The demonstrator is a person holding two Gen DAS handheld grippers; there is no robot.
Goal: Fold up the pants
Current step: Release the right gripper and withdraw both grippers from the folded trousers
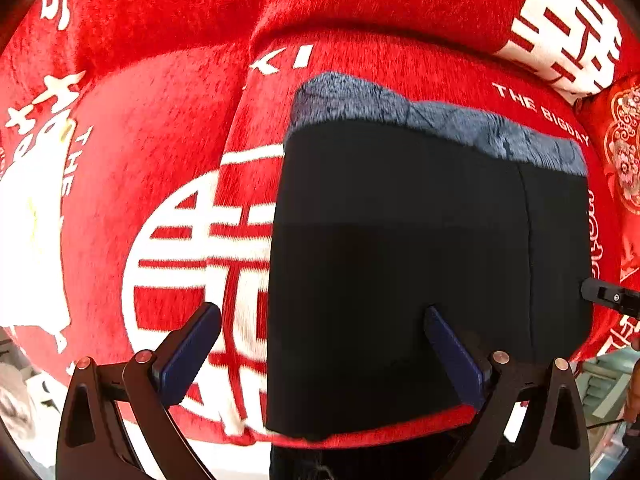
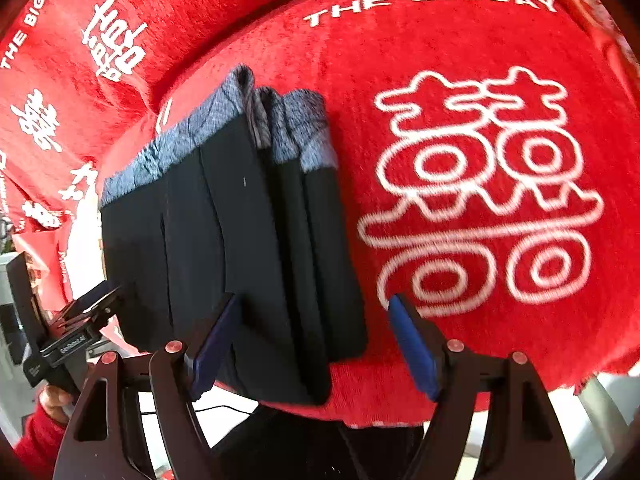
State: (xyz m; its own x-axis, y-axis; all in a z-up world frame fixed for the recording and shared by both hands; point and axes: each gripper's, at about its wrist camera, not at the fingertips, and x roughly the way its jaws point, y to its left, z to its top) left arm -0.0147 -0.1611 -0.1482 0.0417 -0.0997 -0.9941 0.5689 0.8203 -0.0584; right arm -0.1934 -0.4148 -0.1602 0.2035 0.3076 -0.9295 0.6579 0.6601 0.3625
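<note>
Left wrist view: the pants [image 1: 420, 248] lie as a dark, folded rectangular bundle on a red plush cover [image 1: 160, 128], with a grey fleecy band [image 1: 440, 120] along the far edge.
Pants, right wrist view: the same bundle [image 2: 240, 240] shows several stacked layers at its right side, the grey lining [image 2: 280, 128] turned up at the far end; its near end overhangs the front edge of the cushion slightly.
Long axis: I judge it runs away from both cameras, near edge toward the person, grey band farthest.
Left gripper [image 1: 320, 352]: jaws wide apart, nothing between them; the bundle's left edge lies between its fingers, the right finger over dark cloth, the left over the red cover.
Right gripper [image 2: 316, 340]: jaws spread, holding nothing; the bundle's layered right edge falls between its fingers.
Nearer hand: both hover at the near end, one at each corner; neither looks clearly closer.
Progress: the fold appears nearly or wholly done; a last tidy or press may remain.
Surroundings: white printed characters [image 2: 480, 184] and lettering on the red cover [image 2: 440, 40]; an embroidered red cushion [image 1: 624, 152] at the far right.
In the way: nothing lies on the bundle.
</note>
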